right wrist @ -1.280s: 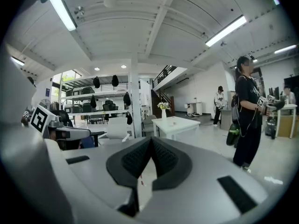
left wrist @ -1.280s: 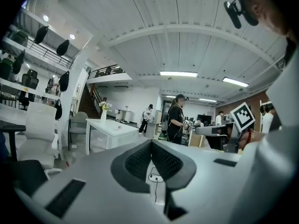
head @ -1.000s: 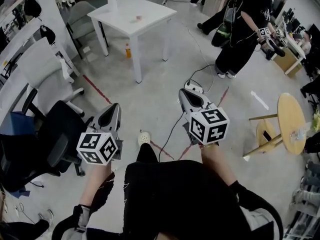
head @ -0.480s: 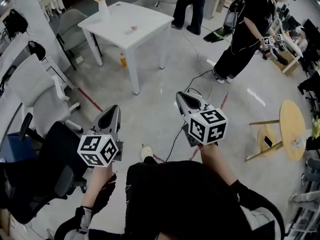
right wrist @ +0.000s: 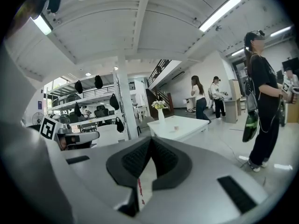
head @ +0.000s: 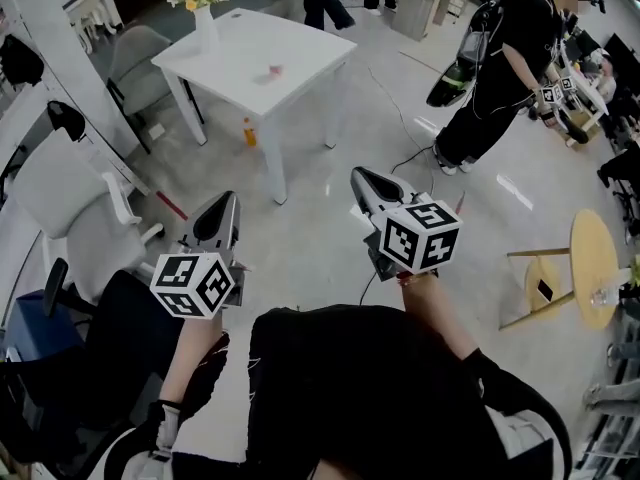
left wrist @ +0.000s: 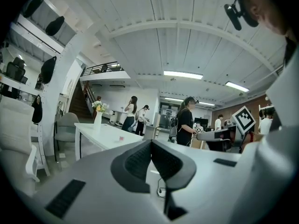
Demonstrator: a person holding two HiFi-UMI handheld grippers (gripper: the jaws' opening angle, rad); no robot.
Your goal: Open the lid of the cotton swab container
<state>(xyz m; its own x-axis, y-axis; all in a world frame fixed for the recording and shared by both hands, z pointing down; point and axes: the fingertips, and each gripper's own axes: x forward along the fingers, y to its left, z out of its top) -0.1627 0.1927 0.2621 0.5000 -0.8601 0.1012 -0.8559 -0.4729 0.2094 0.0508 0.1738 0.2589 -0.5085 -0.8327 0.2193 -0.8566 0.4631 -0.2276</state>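
1. The left hand-held gripper (head: pixel 222 213) is held out over the floor (head: pixel 310 218); in the left gripper view its jaws (left wrist: pixel 151 143) are pressed together with nothing between them
2. The right hand-held gripper (head: pixel 368 183) is also in the air, level with the left one and well apart from it; in the right gripper view its ribbed pads (right wrist: pixel 140 157) meet and it (right wrist: pixel 150 141) is empty
3. Both point towards a white worktop (head: pixel 230 53) that stands well ahead of them
4. A small pink-and-white thing (head: pixel 274 69) lies alone near the middle of that worktop; it is too small to tell whether it is the cotton swab container, and it also shows in the gripper views (left wrist: pixel 121 138) (right wrist: pixel 176 128)
5. A white vase of flowers (head: pixel 204 10) stands upright at the worktop's far corner
6. A grey chair (head: pixel 135 56) is beside the worktop, and a small orange bottle (head: pixel 249 133) stands on the floor under it
7. Another person in black (head: pixel 510 63) stands to the right, near a round wooden stool (head: pixel 592 258)
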